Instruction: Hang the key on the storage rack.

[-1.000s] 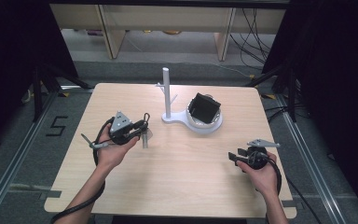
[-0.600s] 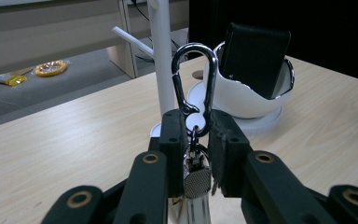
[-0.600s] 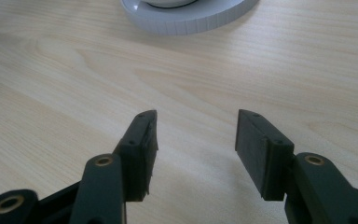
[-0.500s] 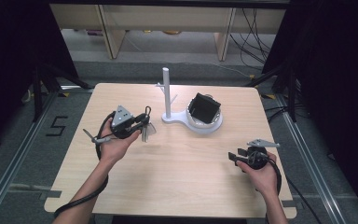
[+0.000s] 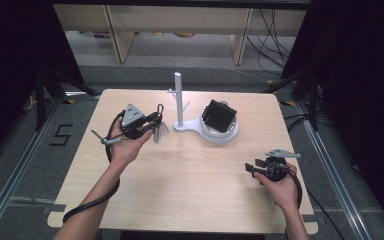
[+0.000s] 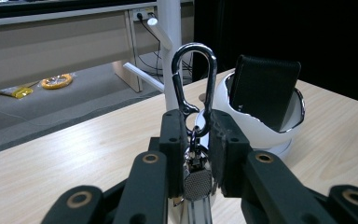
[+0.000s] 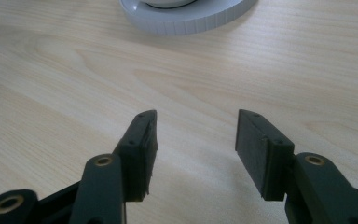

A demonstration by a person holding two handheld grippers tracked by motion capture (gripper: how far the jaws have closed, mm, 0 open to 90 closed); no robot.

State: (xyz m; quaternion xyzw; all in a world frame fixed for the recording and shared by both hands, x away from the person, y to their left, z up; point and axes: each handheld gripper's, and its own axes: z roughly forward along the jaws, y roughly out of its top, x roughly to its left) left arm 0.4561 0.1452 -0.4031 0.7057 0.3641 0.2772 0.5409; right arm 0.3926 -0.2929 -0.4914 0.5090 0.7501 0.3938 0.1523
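My left gripper point(image 5: 154, 121) is held above the left half of the table, its jaws pointing right toward the white stand point(image 5: 179, 100). It is shut on a silver carabiner point(image 6: 193, 79), whose loop stands up between the pads. A small metal piece point(image 6: 197, 184) and a clear tag point(image 5: 160, 132) hang below the clip. In the left gripper view the stand's post point(image 6: 170, 42) rises just behind the carabiner. My right gripper point(image 5: 250, 168) rests low at the table's right front, open, with only bare wood between its pads point(image 7: 142, 140).
The stand's white bowl point(image 5: 225, 136) holds a black, wallet-like block point(image 5: 219, 116) leaning upright; its rim point(image 7: 186, 18) lies ahead of the right gripper. Short pegs point(image 5: 171, 92) stick out of the post. The wooden table point(image 5: 190, 190) has dark floor around it and shelving behind.
My left hand has lifted the carabiner and carried it a little farther back and right, toward the stand. The right hand has stayed where it was.
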